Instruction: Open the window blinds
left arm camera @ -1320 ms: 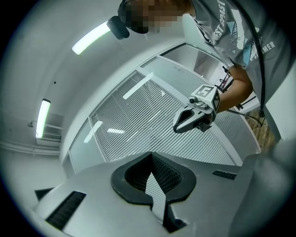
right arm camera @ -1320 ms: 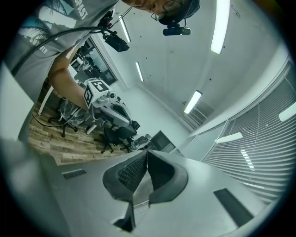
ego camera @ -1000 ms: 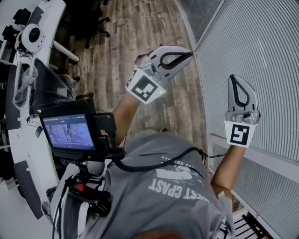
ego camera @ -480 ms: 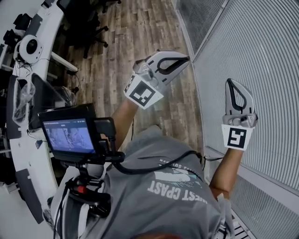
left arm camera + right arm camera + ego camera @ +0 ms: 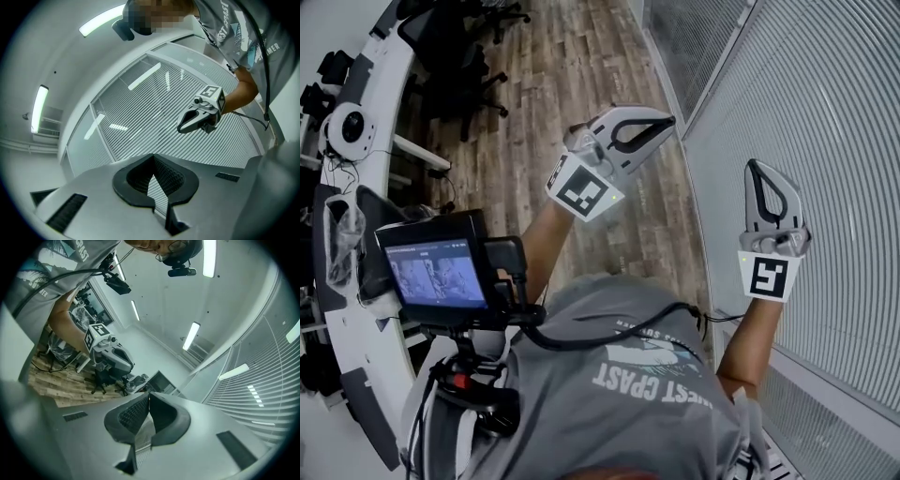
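We read both claws as pressed together and empty. In the left gripper view the left gripper (image 5: 153, 160) has its two dark pads meeting at the tips, with only a thin teardrop gap behind them. Through that gap we see nothing but striped slats. In the right gripper view the right gripper (image 5: 149, 394) shows the same: tips together, nothing pinched, nothing touching them.

From the head view, the left gripper (image 5: 668, 122) is raised over the wooden floor (image 5: 581, 56), its closed tips pointing far and to the right, toward the glass wall. The right gripper (image 5: 755, 167) is held up further right, its tips pointing to the far side, in front of the window blinds (image 5: 834, 131). We cannot tell from that view whether it touches them. In the left gripper view it hangs in front of the slats, with its tips (image 5: 180, 127) free.

The window blinds fill the right side of the scene, hanging flat along the wall, panel after panel between pale frames. Their slats lie level, with the long axis running along the wall from near to far. They look turned shut, since we see nothing through them. In the left gripper view the window blinds (image 5: 136, 122) spread across the whole background, and in the right gripper view the window blinds (image 5: 267, 399) stand at the right edge.
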Tool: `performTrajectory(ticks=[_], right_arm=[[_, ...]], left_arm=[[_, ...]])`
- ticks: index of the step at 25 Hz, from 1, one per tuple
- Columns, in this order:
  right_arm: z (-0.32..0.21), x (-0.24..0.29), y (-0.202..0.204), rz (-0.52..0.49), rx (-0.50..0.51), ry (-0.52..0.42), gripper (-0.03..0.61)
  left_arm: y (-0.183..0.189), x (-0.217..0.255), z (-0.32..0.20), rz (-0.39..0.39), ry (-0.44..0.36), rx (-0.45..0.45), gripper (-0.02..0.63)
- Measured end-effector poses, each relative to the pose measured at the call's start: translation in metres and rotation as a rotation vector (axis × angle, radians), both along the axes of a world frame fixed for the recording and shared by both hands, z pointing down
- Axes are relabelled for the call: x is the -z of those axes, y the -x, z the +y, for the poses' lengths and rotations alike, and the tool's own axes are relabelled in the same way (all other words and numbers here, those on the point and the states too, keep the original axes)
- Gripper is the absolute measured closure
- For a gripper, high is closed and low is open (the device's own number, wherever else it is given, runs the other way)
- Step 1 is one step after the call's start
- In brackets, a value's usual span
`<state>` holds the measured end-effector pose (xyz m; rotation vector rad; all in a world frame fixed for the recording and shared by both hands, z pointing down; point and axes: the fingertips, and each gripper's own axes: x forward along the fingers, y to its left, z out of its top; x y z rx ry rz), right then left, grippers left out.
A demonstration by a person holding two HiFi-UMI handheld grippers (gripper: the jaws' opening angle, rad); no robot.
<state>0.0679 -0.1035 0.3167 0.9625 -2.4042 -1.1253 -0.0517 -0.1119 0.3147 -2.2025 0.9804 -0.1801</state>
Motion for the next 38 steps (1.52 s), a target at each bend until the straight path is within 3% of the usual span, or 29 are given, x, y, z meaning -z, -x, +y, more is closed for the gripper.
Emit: performTrajectory(ticks=[4, 10, 17, 21, 25, 30, 38], right_arm=[[-0.028, 0.016, -0.008, -0.006, 0.002, -0.011, 0.575], [-0.132, 0.017, -0.030, 0.004, 0.070, -0.010, 0.575], [-0.196, 0.012, -0.051, -0.004, 0.099, 0.011, 0.575], [-0.289, 0.007, -0.046, -0.006, 0.117, 0.026, 0.575], [-0.337, 0.003, -0.034, -0.024, 0.092, 0.016, 0.575], [-0.464, -0.001, -0.017, -0.015, 0.085, 0.042, 0.575], [-0.454, 0.007, -0.026, -0.008, 0.051, 0.014, 0.575]], left_arm=[[-0.007, 0.015, -0.029, 0.003, -0.018, 0.005, 0.609], [-0.034, 0.017, -0.132, 0.011, -0.019, 0.058, 0.609], [-0.060, 0.009, -0.193, -0.010, 0.002, 0.081, 0.609], [-0.055, 0.008, -0.285, -0.019, 0.009, 0.093, 0.609], [-0.041, 0.002, -0.342, -0.014, 0.012, 0.073, 0.610], [-0.030, 0.003, -0.476, -0.003, 0.017, 0.054, 0.609], [-0.048, 0.008, -0.486, 0.014, -0.006, 0.004, 0.609]])
